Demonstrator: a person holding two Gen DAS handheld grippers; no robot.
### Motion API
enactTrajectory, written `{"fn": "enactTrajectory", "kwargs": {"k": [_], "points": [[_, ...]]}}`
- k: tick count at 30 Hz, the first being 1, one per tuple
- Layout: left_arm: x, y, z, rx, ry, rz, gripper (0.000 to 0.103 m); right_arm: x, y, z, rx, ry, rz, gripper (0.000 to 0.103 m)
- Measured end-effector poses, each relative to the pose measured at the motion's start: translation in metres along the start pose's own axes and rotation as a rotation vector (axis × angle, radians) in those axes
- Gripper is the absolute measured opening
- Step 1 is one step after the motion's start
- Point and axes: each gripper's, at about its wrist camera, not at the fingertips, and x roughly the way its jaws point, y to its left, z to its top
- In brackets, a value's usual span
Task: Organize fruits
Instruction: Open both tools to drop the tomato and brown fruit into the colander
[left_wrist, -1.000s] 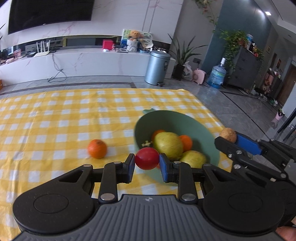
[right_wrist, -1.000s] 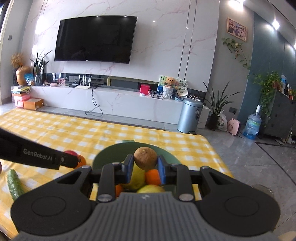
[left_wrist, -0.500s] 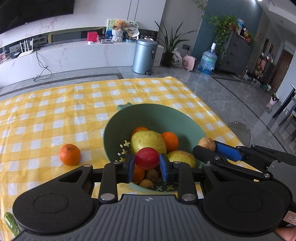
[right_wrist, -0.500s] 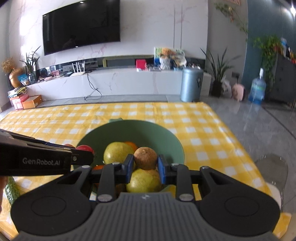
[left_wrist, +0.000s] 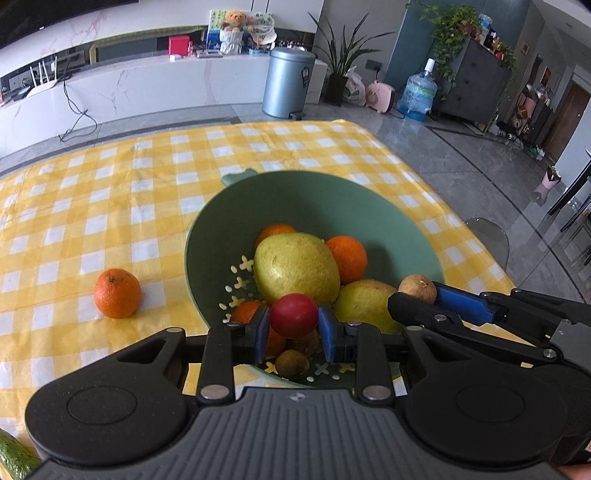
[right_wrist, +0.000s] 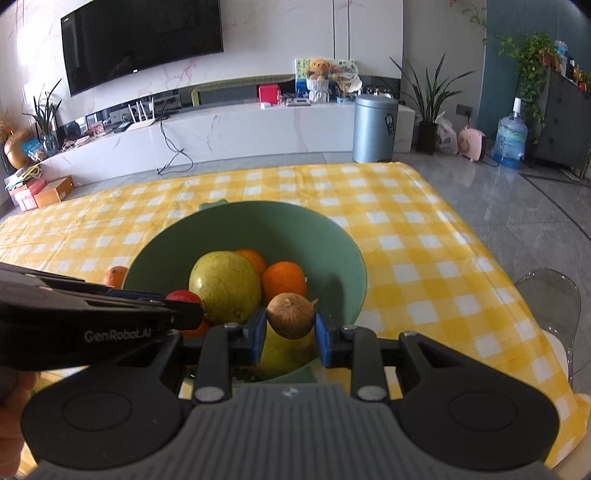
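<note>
A green bowl (left_wrist: 373, 206) (right_wrist: 332, 236) on the yellow checked cloth holds yellow-green pears (left_wrist: 295, 267) (right_wrist: 223, 284), oranges (left_wrist: 347, 258) (right_wrist: 284, 278) and small brown fruits (left_wrist: 291, 363). My left gripper (left_wrist: 294, 328) is shut on a small red fruit (left_wrist: 294, 315) (right_wrist: 183, 296) over the bowl's near side. My right gripper (right_wrist: 290, 328) is shut on a round brown fruit (right_wrist: 290, 315) (left_wrist: 417, 288) over the bowl's near right rim. One orange (left_wrist: 117, 293) (right_wrist: 115, 276) lies on the cloth left of the bowl.
A green cucumber (left_wrist: 14, 458) lies at the near left corner of the cloth. The table's right edge (right_wrist: 524, 295) drops to grey floor with a clear chair (right_wrist: 554, 295) beside it. A TV wall and white counter stand beyond the table.
Both grippers have moved forward and down over the bowl, each still holding its fruit. The bowl now fills more of both views.
</note>
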Motion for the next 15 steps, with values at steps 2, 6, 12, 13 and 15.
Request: {"fn": "enactTrajectory", "kwargs": {"k": [2,6,12,13,15], "points": [[0.0038,0.0007,-0.0011,-0.006,0.013,0.004,0.032,0.0025,0.001,0.0004,-0.003,0.012,-0.004,0.025],[0.005,0.0017,-0.0015,-0.005,0.017,0.002,0.031,0.0032,0.0012,0.001,-0.005,0.014,-0.008,0.025],[0.0043,0.0021,-0.0007,-0.016,0.017,0.0,0.032,0.0023,0.0011,0.0007,-0.005,0.01,-0.008,0.025],[0.0044,0.0022,-0.0001,-0.019,0.018,0.001,0.033,0.0018,0.0013,0.0007,-0.004,0.008,-0.01,0.025],[0.0034,0.002,0.0006,-0.022,0.017,0.006,0.036,0.0011,0.0009,0.0005,0.001,0.004,-0.01,0.025]]}}
